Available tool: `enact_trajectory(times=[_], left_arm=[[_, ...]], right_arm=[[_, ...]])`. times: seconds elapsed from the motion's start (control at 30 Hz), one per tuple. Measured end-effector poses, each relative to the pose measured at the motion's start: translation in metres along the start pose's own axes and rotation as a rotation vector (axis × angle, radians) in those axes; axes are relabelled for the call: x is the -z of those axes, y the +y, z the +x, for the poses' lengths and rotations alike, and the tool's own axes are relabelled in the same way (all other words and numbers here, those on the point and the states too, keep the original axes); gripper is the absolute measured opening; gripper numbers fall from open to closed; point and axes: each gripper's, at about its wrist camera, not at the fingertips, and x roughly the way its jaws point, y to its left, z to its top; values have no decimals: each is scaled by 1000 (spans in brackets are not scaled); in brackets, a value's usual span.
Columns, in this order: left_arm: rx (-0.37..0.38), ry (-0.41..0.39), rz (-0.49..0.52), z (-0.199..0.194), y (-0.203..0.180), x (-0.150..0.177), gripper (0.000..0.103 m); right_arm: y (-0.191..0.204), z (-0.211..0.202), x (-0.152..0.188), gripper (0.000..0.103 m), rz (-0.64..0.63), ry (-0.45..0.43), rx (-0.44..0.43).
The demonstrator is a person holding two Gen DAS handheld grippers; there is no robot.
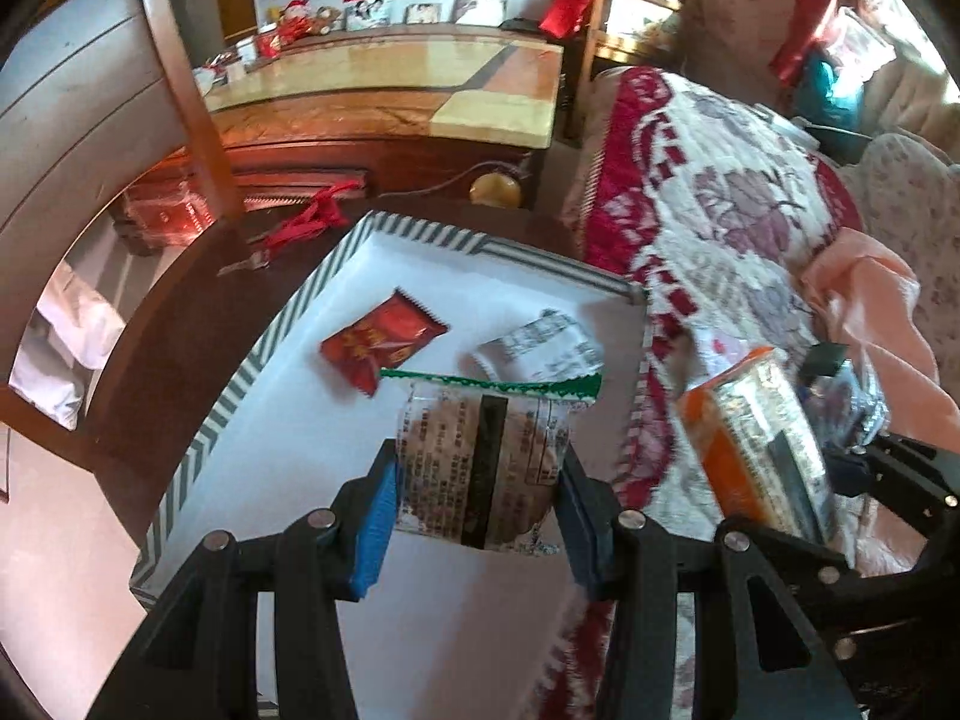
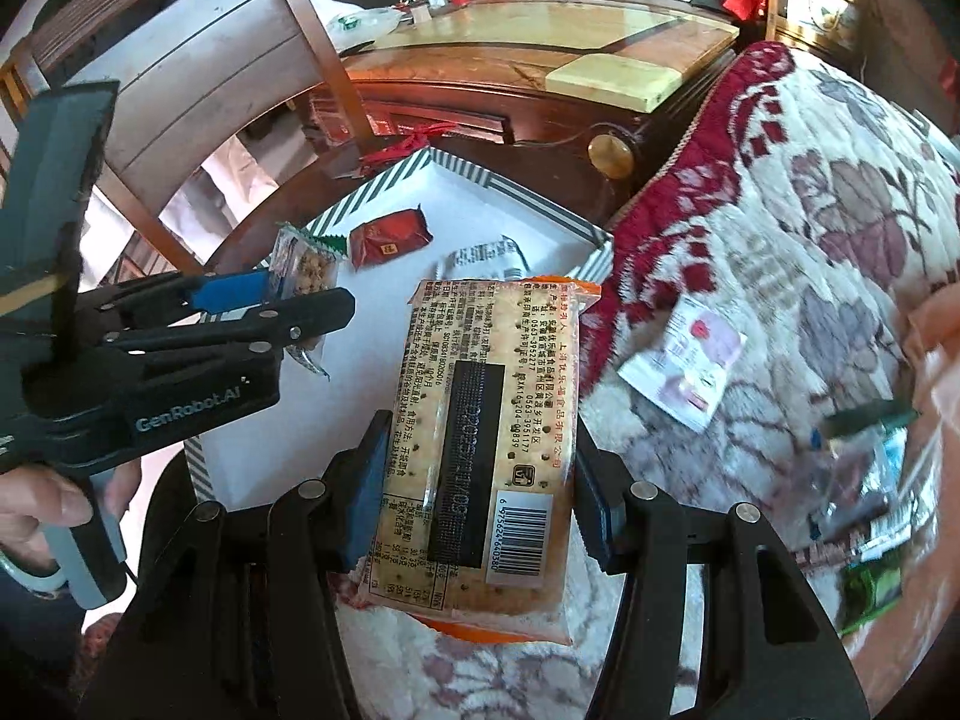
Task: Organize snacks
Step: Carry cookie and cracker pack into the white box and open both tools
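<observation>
Left wrist view: the left gripper clamps a green-edged biscuit packet above the striped white box. Right wrist view: the right gripper pinches an orange-trimmed cracker pack over the floral blanket, beside the box.

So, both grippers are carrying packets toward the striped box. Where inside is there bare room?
The near half of the box floor, between the striped left wall and the blanket, is bare. The far half is crowded by the red packet and white packet.
</observation>
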Motion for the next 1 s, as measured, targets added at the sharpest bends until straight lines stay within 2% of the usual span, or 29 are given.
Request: enact_trajectory(times=[0.43, 0.67, 1.0], left_arm=[[-37, 61, -68, 25, 37, 12, 51], [-73, 95, -103, 35, 60, 23, 51], [-138, 128, -112, 51, 72, 30, 51]], right_arm=[[20, 33, -28, 54, -32, 44, -43], [39, 69, -49, 54, -65, 87, -65], [50, 118, -48, 52, -74, 174, -65]])
